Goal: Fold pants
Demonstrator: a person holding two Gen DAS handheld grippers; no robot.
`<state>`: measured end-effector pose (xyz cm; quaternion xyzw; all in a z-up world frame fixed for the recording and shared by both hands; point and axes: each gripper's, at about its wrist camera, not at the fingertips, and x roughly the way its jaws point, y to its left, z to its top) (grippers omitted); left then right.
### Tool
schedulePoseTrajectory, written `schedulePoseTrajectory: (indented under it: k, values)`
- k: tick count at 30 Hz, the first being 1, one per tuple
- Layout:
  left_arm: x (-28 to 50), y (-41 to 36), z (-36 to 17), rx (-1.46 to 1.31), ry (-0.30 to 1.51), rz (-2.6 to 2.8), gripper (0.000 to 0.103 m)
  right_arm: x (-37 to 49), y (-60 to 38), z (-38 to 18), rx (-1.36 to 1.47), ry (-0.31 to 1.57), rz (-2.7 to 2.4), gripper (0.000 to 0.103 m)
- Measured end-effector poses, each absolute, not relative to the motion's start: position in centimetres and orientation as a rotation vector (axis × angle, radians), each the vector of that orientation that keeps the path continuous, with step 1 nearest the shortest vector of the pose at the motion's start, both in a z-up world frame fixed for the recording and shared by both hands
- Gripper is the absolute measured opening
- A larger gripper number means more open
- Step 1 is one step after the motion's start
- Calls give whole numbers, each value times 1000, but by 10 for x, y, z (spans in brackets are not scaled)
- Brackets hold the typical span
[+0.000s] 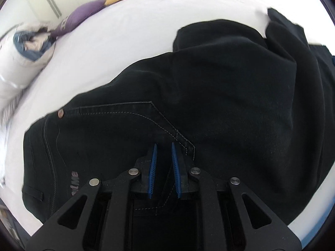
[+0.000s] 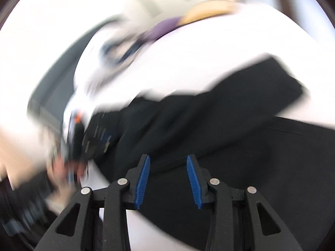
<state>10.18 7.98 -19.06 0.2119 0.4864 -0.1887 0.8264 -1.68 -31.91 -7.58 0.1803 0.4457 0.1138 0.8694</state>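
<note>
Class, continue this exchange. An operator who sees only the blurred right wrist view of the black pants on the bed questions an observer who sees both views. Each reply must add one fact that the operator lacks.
Operator: How do the left gripper's fingers stand?
Observer: The left gripper has its fingers nearly closed, with a narrow gap. I cannot tell whether they pinch any cloth.
Operator: Which part of the pants is below it?
Observer: On the pants, a pocket seam with pale stitching runs just past the fingertips and ends at a copper rivet.
</note>
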Motion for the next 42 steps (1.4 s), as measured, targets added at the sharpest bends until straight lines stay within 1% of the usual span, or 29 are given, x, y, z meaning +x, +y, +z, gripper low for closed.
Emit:
schedulePoseTrajectory:
  k: [4, 8, 9, 17, 19, 21, 22, 23, 24, 26, 29, 33, 37, 40, 42]
  values:
    - [112, 74, -188, 473, 1059, -399, 15, -6, -408, -91, 734, 825, 86, 41]
    - [107, 73, -190, 474, 1075, -383, 15, 12, -444, -115, 919, 809, -13, 41]
    - [109, 73, -189, 463, 1077, -384, 15, 16, -450, -120, 951, 811, -32, 39]
    - [115, 85, -191, 415, 1091, -395, 15, 53, -459, -129, 1061, 804, -108, 38]
    - [110, 92, -193, 409, 1089, -395, 15, 59, -456, -130, 1069, 797, -102, 38]
    - [106, 98, -193, 408, 1085, -395, 15, 58, -454, -128, 1064, 783, -82, 35]
    - [105, 99, -194, 407, 1083, -395, 15, 63, -453, -127, 1046, 789, -76, 29]
    - [103, 102, -194, 407, 1082, -394, 15, 60, -454, -127, 1032, 791, -78, 15]
    - [103, 102, -194, 408, 1080, -394, 15, 61, -454, -127, 1026, 790, -81, 9]
    - [101, 103, -198, 406, 1079, -392, 15, 53, -456, -125, 1018, 781, -82, 6]
    - [101, 103, -199, 405, 1080, -391, 15, 43, -454, -107, 951, 747, -80, 4]
    - [103, 105, -197, 391, 1090, -393, 15, 12, -453, -61, 855, 668, -62, 4]
    - [104, 106, -196, 392, 1091, -388, 15, -40, -455, -22, 783, 605, -72, 4]
    - [103, 106, -196, 390, 1091, -379, 15, -87, -460, -19, 798, 603, -113, 4]
    - [104, 106, -196, 388, 1091, -377, 15, -118, -459, -32, 770, 646, -168, 4]
